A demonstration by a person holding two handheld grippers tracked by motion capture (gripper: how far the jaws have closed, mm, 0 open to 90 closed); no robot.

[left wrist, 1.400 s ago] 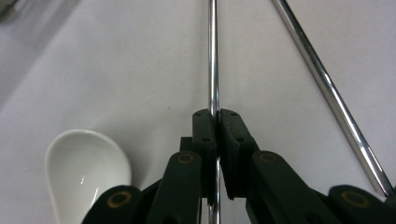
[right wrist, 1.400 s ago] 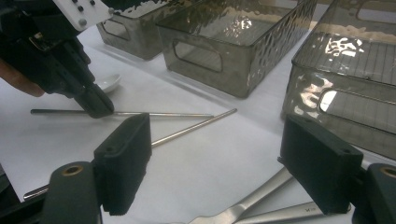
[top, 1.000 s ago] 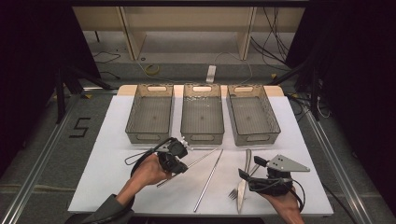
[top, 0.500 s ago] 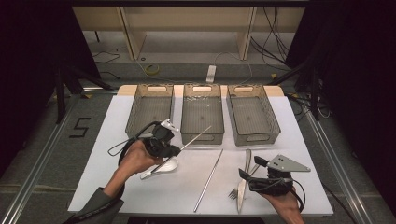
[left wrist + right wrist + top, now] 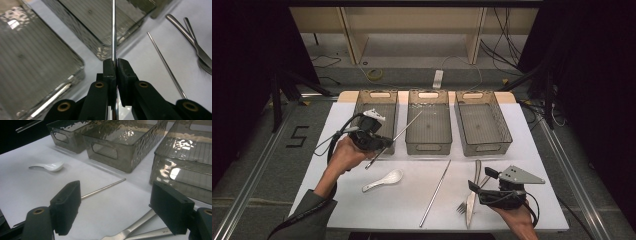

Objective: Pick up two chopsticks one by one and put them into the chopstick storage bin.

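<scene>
While left tongs pinch the metal chopstick, keep it level, lower into left bin; right tongs rest spread.

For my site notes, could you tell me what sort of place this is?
Probably a lab recording station: a white table curtained in black, loose cables on the floor behind, and three identical clear bins set in a row.

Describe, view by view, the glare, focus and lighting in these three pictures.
High view: the white table is lit while the room around it is dark. Left gripper view: glare on the left bin, and the steel chopstick held by the left gripper is sharp while the fork is soft. Right gripper view: bright reflections on the bins, and the right gripper jaws are slightly blurred.
</scene>
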